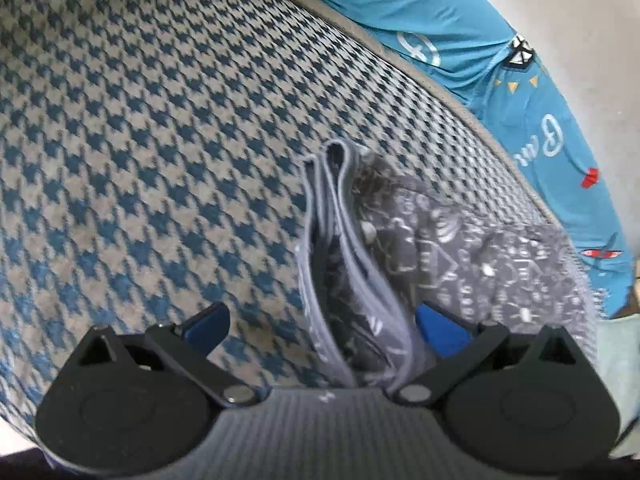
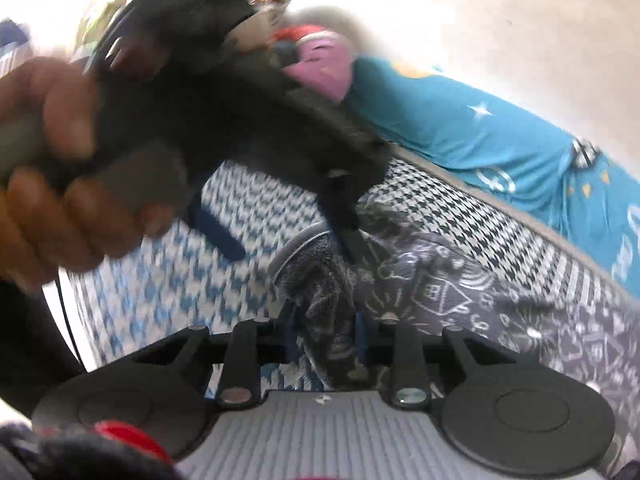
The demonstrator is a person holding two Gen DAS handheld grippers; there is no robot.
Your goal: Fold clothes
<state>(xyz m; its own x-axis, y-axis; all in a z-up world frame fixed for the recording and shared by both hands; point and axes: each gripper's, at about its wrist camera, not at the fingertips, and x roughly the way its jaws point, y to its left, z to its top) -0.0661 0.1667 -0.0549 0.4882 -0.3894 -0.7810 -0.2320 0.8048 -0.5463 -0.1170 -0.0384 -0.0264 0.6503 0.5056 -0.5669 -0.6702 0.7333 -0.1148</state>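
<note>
A dark grey garment (image 1: 460,248) printed with white doodles lies on the houndstooth cover, its lighter grey waistband (image 1: 340,240) folded upright. My left gripper (image 1: 324,328) is open wide; the waistband passes between its blue pads, close to the right pad (image 1: 438,330), and neither pad presses it. In the right wrist view my right gripper (image 2: 325,332) is shut on a bunched part of the same garment (image 2: 460,300) just below the waistband (image 2: 304,244). A hand (image 2: 52,184) holds the blurred left gripper just above and to the left of it.
A blue and beige houndstooth cover (image 1: 160,140) spreads under everything, with a piped edge (image 1: 400,64) at the far side. Beyond it lies teal fabric (image 1: 480,40) with white stars and lettering, against a pale wall (image 2: 480,20). A pink object (image 2: 320,64) sits at the back.
</note>
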